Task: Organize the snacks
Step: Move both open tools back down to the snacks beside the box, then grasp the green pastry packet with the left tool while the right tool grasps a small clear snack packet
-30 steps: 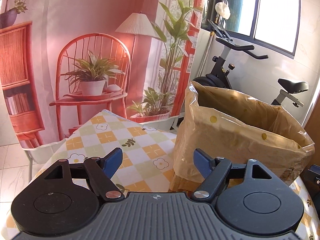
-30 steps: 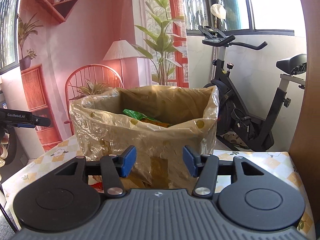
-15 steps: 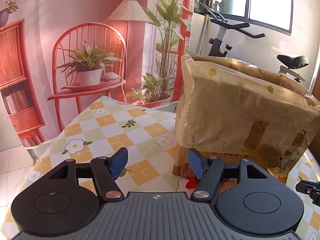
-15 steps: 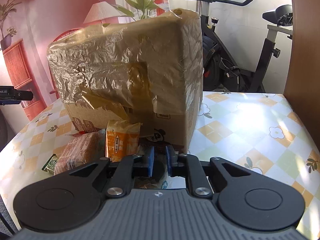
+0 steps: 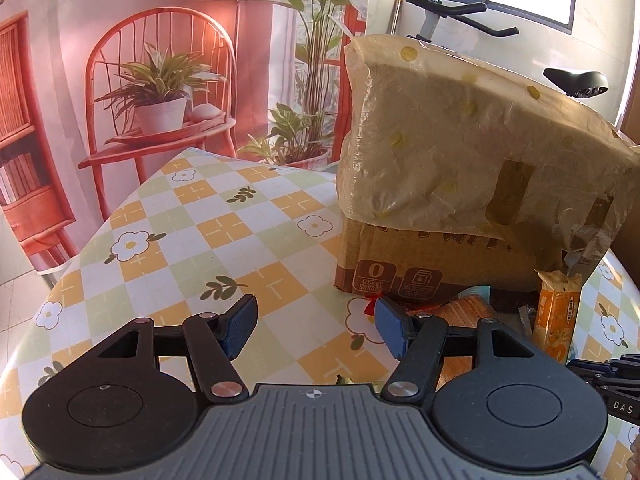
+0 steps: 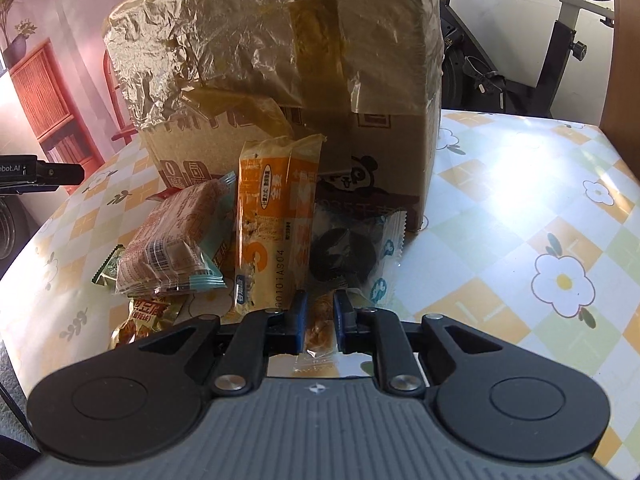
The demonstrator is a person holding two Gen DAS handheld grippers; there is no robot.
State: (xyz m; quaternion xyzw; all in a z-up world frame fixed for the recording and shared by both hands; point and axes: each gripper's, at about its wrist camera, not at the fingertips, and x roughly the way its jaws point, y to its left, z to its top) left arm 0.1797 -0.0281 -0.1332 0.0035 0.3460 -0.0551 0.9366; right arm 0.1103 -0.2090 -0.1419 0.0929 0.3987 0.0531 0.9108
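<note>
Crinkly glossy plastic liner (image 6: 248, 36) over matt cardboard box (image 6: 384, 152)

Cardboard box (image 5: 416, 268): showing a large "0" in a square label with small characters beneath, too small to read. Orange snack packet (image 6: 276, 216): displaying a big "3" and the printed code "0101AS04". Left gripper's side arm (image 6: 24, 170): bearing "obot.AI", cut off. Right gripper's edge (image 5: 622, 406): reading "DAS".

Left gripper (image 5: 316, 326) pitched down over the table, jaws partly apart with nothing between the blue pads; right gripper (image 6: 320, 322) also tilted down, jaws drawn close together, pads pinching a clear-wrapped snack packet (image 6: 318, 336) at the pile's near edge.
</note>
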